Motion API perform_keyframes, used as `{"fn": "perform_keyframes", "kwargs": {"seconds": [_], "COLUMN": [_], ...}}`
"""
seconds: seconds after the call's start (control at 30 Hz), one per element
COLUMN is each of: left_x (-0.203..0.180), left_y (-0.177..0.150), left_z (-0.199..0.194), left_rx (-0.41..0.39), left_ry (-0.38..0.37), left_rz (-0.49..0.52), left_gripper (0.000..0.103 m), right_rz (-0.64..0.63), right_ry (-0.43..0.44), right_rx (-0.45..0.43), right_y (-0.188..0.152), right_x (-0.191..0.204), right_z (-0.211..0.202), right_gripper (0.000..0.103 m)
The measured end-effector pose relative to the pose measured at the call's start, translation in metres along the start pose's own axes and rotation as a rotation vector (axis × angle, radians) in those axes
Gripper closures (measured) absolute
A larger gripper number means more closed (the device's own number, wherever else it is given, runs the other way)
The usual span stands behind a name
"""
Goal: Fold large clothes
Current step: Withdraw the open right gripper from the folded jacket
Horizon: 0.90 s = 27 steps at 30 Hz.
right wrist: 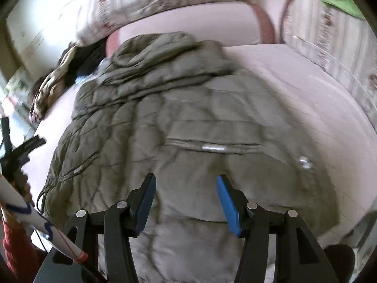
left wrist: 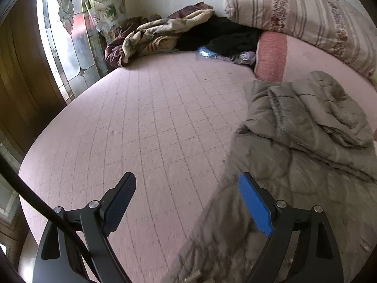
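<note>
A large grey-olive quilted jacket (right wrist: 183,118) lies spread on the pink bed, hood end bunched at the far side, a zipped pocket facing up. My right gripper (right wrist: 186,184) is open above the jacket's near hem, holding nothing. In the left wrist view the jacket (left wrist: 294,141) fills the right side. My left gripper (left wrist: 187,181) is open and empty over the bed at the jacket's left edge, its blue right finger (left wrist: 254,205) over the fabric. The left gripper also shows at the left edge of the right wrist view (right wrist: 21,151).
The pink quilted mattress (left wrist: 141,122) stretches left of the jacket. A heap of brown and black clothes (left wrist: 169,33) lies at the far side. Striped pillows (left wrist: 306,14) and a pink cushion (left wrist: 271,56) sit at the head. A stained-glass window (left wrist: 68,35) stands left.
</note>
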State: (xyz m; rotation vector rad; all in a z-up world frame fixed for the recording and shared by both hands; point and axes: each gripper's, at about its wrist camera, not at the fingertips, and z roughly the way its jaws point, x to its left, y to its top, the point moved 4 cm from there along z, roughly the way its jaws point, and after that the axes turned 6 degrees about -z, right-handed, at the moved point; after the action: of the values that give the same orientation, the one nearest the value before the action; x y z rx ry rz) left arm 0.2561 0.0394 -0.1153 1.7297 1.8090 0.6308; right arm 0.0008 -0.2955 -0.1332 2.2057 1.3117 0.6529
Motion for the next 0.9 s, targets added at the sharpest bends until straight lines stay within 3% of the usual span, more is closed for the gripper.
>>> {"fn": "perform_keyframes", "kwargs": {"seconds": [0.13,0.5,0.57,0.67,0.73,0.8,0.9], "left_x": [0.007,0.062,0.07,0.086,0.091,0.094,0.087], "left_y": [-0.009,-0.048,-0.048,-0.047,-0.047,-0.047,-0.052], "left_z": [-0.022,-0.038,-0.04,-0.044,-0.039,-0.03,-0.009], "left_rx": [-0.033,0.105,0.11,0.096,0.117,0.147,0.213], "left_ry": [-0.009,0.038,0.021,0.01,0.0,-0.038,-0.12], "left_rz": [-0.003,-0.052,-0.057,-0.086,-0.096,-0.111,-0.109], "left_gripper": [0.014,0.014,0.014,0.014,0.014,0.014,0.014], "right_rz": [0.038,-0.006,-0.022,0.006,0.04,0.092,0.166], "right_ry": [0.002,-0.058,-0.091,-0.135,-0.14,-0.113,-0.003], "right_rx": [-0.049,-0.043,-0.059,-0.096,-0.091,-0.072,-0.021], "right_y": [0.0,-0.005,0.002,0.014,0.019,0.021,0.021], "right_x": [-0.023,-0.064,-0.08,-0.116,-0.143,-0.165,-0.184], "right_z": [-0.027,-0.054,-0.058,-0.063,-0.056,-0.044,-0.015], "right_gripper": [0.045,0.044,0.038,0.022,0.02,0.02,0.02]}}
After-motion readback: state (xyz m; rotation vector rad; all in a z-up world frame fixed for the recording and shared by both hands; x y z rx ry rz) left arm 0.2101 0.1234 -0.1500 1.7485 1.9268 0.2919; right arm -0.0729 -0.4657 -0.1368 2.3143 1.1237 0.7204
